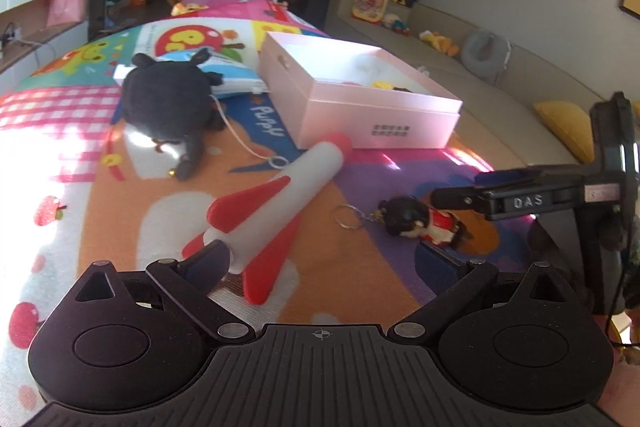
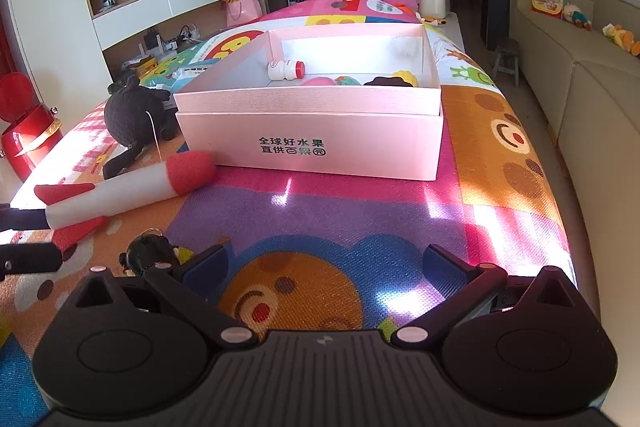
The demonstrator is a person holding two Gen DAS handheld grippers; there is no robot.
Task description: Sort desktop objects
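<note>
A white and red toy rocket [image 1: 276,203] lies on the colourful mat, its tail between my left gripper's [image 1: 320,259] open fingers, nose at the pink box [image 1: 372,123]. It also shows in the right wrist view [image 2: 128,183]. A doll keychain [image 1: 420,223] lies right of the rocket, near my right gripper [image 1: 440,197] coming in from the right. In the right wrist view my right gripper [image 2: 324,259] is open and empty, the doll [image 2: 150,255] by its left finger. The pink box [image 2: 308,143] holds a small bottle [image 2: 285,70] and several toys.
A black plush toy [image 1: 168,103] lies left of the box on the mat. A blue and white packet [image 1: 224,75] lies behind it. A sofa [image 2: 592,95] runs along the right side of the table. A TV cabinet stands at the left.
</note>
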